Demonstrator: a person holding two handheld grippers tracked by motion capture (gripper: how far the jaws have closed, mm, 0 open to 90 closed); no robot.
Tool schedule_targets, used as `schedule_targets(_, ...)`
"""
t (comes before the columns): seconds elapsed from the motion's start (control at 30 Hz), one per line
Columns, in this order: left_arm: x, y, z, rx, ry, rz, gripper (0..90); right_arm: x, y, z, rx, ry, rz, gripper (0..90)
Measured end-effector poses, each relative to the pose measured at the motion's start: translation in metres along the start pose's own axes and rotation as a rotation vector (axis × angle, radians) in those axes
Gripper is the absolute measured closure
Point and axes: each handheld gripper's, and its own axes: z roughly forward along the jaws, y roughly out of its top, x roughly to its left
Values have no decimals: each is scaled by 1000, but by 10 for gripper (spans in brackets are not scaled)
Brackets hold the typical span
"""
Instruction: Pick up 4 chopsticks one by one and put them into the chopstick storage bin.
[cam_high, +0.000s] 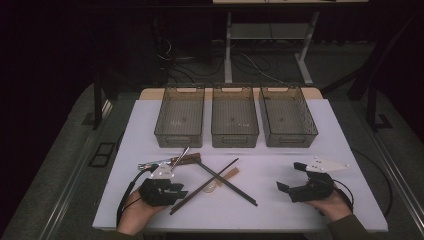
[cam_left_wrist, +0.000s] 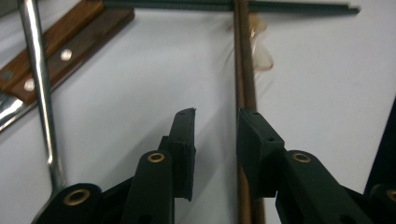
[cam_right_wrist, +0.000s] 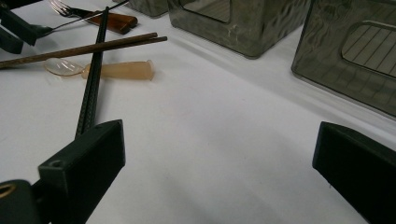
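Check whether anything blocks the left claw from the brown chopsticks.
Nothing visible does. The left claw is open on the white table, and the brown chopsticks run just beside its right-hand jaw. The black chopsticks cross them farther along, clear of the claw.

A lab: staged white table (cam_high: 300, 200), floor cables (cam_high: 250, 65), dark surroundings.

Three grey bins (cam_high: 235, 122) stood in row at far edge of white table (cam_high: 280, 200). Wooden-handled fork (cam_right_wrist: 100, 17) and clear plastic spoon (cam_right_wrist: 105, 70) lay nearby.

Left tongs (cam_high: 176, 192) slightly parted, right tongs (cam_high: 291, 176) wide apart, both low.
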Motion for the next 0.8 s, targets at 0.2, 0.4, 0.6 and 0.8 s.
schedule_targets(0.2,-5,12,9,-33,-41,-1,628,0,0,0,2,0,-2,22)
schedule_targets(0.4,-8,22,25,-18,-57,9,628,0,0,1,3,0,-1,22)
schedule_targets(0.6,-4,20,31,11,-74,14,627,0,0,0,3,1,0,22)
schedule_targets(0.8,-6,20,38,43,-97,33,642,1,0,1,4,1,0,21)
